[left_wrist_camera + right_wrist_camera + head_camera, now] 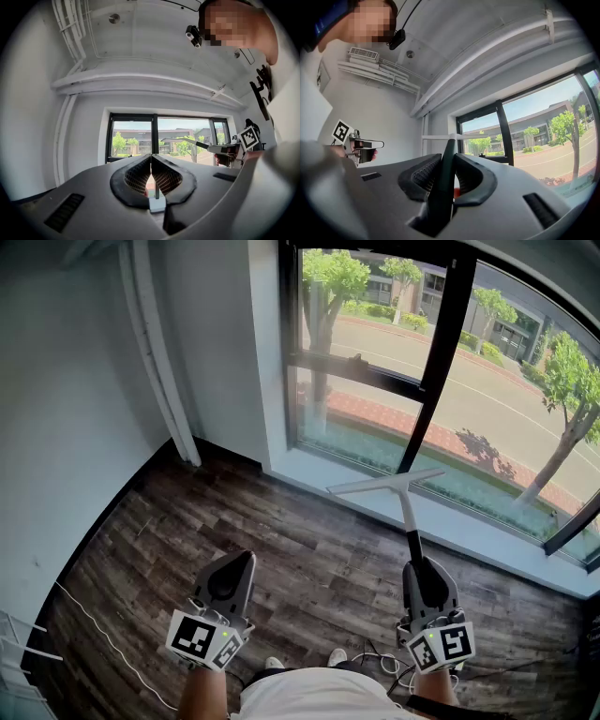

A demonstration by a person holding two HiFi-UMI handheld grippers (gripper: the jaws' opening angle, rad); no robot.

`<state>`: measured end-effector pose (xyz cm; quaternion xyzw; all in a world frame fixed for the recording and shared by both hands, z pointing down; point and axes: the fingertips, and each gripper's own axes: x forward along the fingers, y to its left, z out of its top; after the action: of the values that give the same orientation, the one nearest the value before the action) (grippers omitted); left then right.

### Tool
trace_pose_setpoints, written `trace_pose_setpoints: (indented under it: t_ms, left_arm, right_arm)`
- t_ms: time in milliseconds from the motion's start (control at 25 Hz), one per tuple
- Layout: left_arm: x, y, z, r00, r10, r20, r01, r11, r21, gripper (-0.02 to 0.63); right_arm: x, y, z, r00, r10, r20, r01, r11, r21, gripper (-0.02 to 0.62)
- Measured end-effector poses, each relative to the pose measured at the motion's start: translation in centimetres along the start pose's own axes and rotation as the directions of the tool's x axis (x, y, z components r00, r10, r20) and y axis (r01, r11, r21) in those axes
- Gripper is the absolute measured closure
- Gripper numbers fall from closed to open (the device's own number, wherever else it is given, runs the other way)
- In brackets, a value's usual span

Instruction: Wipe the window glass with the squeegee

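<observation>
Head view
Left gripper (242,563): I see it low at the left over the wood floor (141,549), carrying nothing, well apart from the other tool.
Right gripper (419,570): low at the right, its jaws pinching the dark handle end of the squeegee (406,512).
Squeegee: held in the air, its shaft running up and away from the jaws. I read the pale blade as crosswise, in front of the lower edge of the window glass (370,343) and over the white sill (487,535). I cannot tell whether the blade touches the pane.

Left gripper view
Left gripper (151,158): jaws pressed together tip to tip, with nothing between the pads.
Squeegee (185,139): off to the right in front of the window glass (132,140), held by the right gripper (216,148).

Right gripper view
Right gripper (448,161): jaws clamped on the squeegee (446,168), the dark handle filling the gap between the pads.
Squeegee: the blade sits crosswise at the far end, beside the left edge of the window glass (534,133).
Left gripper (375,144): far left, against the white wall.
</observation>
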<state>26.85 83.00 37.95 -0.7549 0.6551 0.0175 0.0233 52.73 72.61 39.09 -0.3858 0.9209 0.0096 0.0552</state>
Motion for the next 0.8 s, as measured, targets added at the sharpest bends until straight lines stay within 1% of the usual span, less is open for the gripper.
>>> trace_pose_setpoints:
  t_ms: [320,480,680,800]
  left_arm:
    - [0.9,-0.8,-0.7,1.000,0.022,-0.012,-0.022,1.000,-0.008,0.586]
    - [1.7,-1.7,-1.4,0.999,0.042,-0.016,-0.042,0.999,-0.015,0.588]
    - [3.4,-4.4,-2.1,0.998,0.054,-0.023,-0.055,0.998,-0.012,0.588]
    - [4.3,-6.1,-2.1,0.997,0.056,-0.046,-0.057,0.998,-0.008,0.588]
  right_arm:
    - [0.8,-1.4,-0.7,1.000,0.021,-0.012,-0.021,1.000,-0.002,0.497]
    - [1.2,-2.6,-1.3,0.998,0.056,-0.009,-0.056,0.998,0.033,0.497]
    - [0.3,-4.9,-1.9,0.994,0.105,-0.014,-0.105,0.994,0.028,0.497]
    - [-0.4,-6.6,-2.9,0.992,0.123,-0.024,-0.121,0.991,0.054,0.497]
